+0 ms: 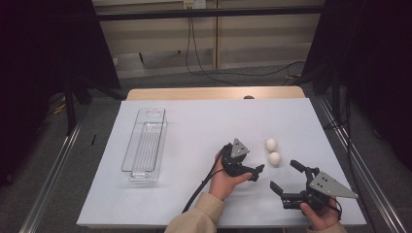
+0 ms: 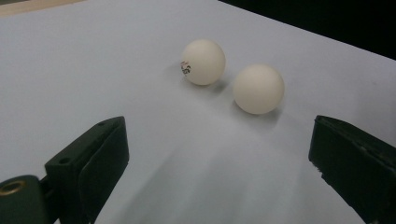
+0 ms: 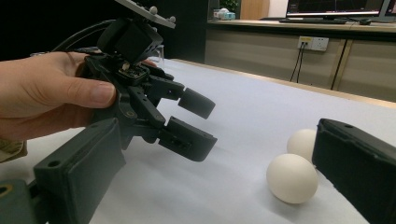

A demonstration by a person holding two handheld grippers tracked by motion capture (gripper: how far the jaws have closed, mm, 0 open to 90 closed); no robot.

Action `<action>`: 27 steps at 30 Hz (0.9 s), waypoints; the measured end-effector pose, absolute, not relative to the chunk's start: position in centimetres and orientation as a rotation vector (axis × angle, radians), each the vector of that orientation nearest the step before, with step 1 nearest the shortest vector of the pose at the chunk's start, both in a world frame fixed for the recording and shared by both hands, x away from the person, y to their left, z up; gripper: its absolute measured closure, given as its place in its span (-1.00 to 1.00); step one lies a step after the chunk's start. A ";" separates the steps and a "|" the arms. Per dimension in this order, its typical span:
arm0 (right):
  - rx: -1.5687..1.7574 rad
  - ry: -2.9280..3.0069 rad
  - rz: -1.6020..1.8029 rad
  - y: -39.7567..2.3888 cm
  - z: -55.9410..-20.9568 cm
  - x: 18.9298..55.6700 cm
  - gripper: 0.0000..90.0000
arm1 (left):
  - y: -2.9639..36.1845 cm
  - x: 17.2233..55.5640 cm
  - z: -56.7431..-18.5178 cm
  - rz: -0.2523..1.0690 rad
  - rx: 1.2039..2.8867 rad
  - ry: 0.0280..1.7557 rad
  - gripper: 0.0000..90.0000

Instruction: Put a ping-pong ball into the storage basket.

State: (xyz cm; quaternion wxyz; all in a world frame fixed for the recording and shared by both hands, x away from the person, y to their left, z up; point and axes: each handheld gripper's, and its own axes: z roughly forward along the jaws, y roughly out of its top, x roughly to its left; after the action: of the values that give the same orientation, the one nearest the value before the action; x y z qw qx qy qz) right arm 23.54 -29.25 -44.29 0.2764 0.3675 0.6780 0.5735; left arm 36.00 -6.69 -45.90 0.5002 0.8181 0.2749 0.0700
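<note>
White paper [image 1: 194, 126] covers the table, and two white balls lie on it just ahead of the left gripper [image 1: 257, 172], whose jaws are spread wide and hold nothing. The nearer ball [image 1: 274, 158] and the farther ball [image 1: 270, 144] are seen almost touching each other in the high view. In the left gripper view a small printed mark is shown on the farther ball [image 2: 203, 61], a detail too small to be made out from above, while the nearer ball [image 2: 258, 88] is plain; both lie beyond the jaw tips, towards the right-hand jaw. The right gripper [image 1: 286, 177] is held just beside the balls on their other side, its jaws also wide apart and empty. In the right gripper view the left gripper [image 3: 194, 123] is seen held by a hand [image 3: 51, 100], slightly above the paper, with the nearer ball [image 3: 292, 178] just inside the right-hand jaw. A clear plastic tray [image 1: 145, 145] lies well away to the left gripper's left. Behind the table, cables [image 1: 194, 48] are hung along a pale wall, and grey floor surrounds the table.
</note>
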 end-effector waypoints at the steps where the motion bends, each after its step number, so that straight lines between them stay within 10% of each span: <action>1: 0.987 1.821 1.542 -29.2 -44.3 23.5 -0.97 | -6.7 36.0 -45.9 0.170 1.979 0.664 -0.89; 27: 0.984 1.822 1.542 -29.3 -44.3 23.5 -0.97 | -8.2 36.4 -45.8 0.166 1.996 0.660 -0.90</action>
State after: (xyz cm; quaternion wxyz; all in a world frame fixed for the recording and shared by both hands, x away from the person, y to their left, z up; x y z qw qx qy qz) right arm 23.55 -29.26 -44.28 0.2765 0.3664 0.6782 0.5739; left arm 36.45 -8.17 -45.77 0.4938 0.8230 0.2722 0.0686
